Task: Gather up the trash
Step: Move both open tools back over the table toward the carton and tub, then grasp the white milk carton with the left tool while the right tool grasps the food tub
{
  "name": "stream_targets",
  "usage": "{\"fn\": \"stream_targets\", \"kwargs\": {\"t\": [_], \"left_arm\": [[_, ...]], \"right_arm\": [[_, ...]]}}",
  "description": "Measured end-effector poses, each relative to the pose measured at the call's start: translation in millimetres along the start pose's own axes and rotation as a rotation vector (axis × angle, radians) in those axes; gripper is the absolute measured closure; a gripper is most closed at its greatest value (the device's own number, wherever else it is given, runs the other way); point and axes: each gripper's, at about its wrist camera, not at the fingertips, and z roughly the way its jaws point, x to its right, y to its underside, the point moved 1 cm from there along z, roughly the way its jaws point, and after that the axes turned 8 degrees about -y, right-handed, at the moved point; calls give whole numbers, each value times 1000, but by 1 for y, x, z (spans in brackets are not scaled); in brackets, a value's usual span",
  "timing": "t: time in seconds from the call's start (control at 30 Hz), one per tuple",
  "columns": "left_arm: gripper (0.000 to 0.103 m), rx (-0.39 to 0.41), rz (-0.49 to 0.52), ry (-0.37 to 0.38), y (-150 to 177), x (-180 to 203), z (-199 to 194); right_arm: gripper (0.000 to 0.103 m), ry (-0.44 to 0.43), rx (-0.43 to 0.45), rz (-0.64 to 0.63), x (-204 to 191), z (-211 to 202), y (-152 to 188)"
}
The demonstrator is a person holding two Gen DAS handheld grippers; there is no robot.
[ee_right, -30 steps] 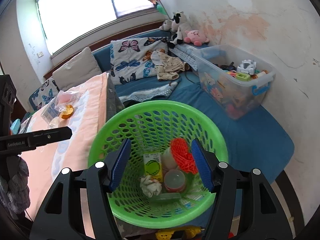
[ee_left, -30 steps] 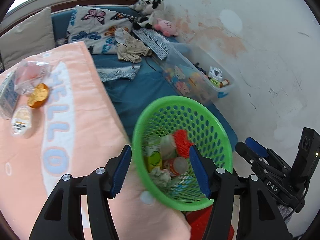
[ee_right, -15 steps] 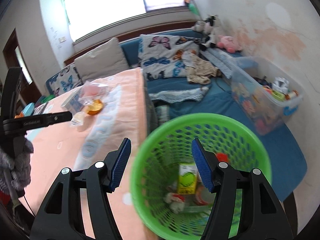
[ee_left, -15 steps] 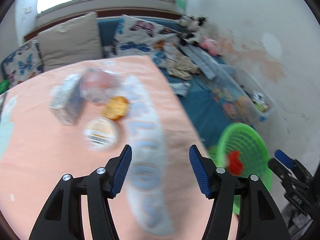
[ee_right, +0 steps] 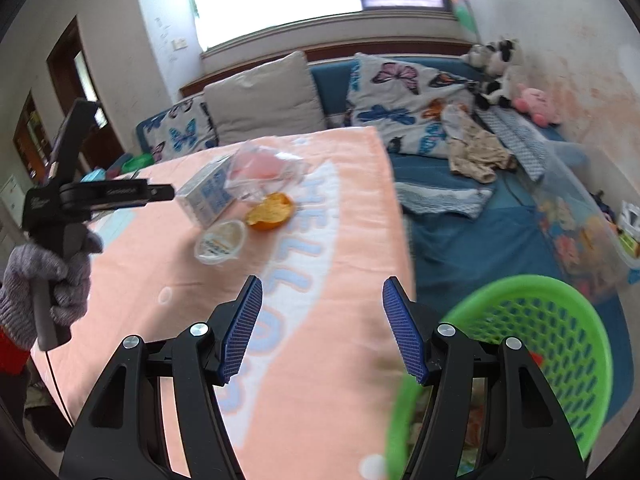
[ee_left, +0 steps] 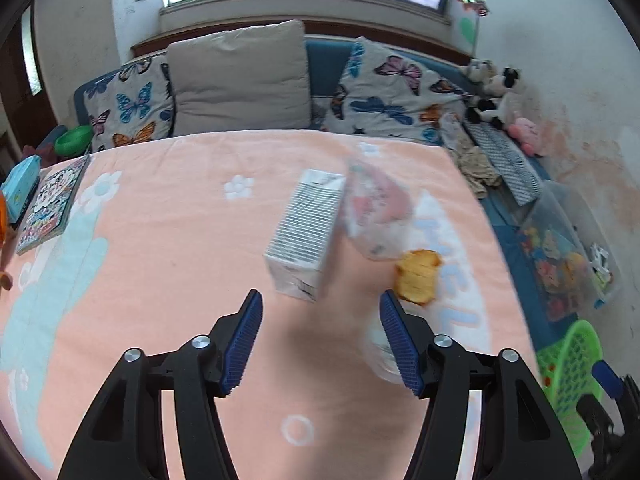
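In the left wrist view, the left gripper (ee_left: 320,340) hangs over the peach blanket (ee_left: 160,260) with its jaws opening and nothing between them; just ahead lies a white carton (ee_left: 304,236), a crumpled clear bag (ee_left: 376,212) touching its right side, and a piece of orange peel (ee_left: 418,278) near the right blue pad, with a blurred plastic cup (ee_left: 380,354) partly hidden behind that pad. The green basket (ee_left: 572,380) shows at the lower right, off the blanket's edge. In the right wrist view, the right gripper (ee_right: 322,330) is held half wide and empty above the blanket, the basket (ee_right: 560,344) low at the right with some trash already inside. The same pile sits further up the blanket: carton (ee_right: 204,196), bag (ee_right: 264,168), peel (ee_right: 270,210) and cup (ee_right: 220,242). A gloved hand (ee_right: 44,284) holds the left gripper at the pile's left. The step in hand looks like reaching for the next piece, probably the carton; the next move calls for lowering the open jaws around it, closing, then carrying it across to the basket
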Motion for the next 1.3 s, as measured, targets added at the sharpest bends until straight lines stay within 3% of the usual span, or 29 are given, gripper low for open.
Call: {"fn": "stream_targets", "kwargs": {"t": [0.3, 0.63, 0.77, 0.87, 1.3], "left_arm": [[30, -35, 9, -13, -19, -15, 45], [29, -63, 20, -2, -30, -13, 82], [40, -68, 18, 33, -31, -13, 91], [58, -72, 1, 86, -30, -14, 93], [59, -36, -48, 93, -25, -42, 70]], "right_arm": [[40, -61, -79, -73, -38, 61, -13], [32, -110, -143, -116, -63, 114, -20], [28, -117, -160, -138, -69, 128, -20], [25, -132, -174, -144, -73, 137, -20], [23, -103, -212, -183, -81, 185, -27]]}}
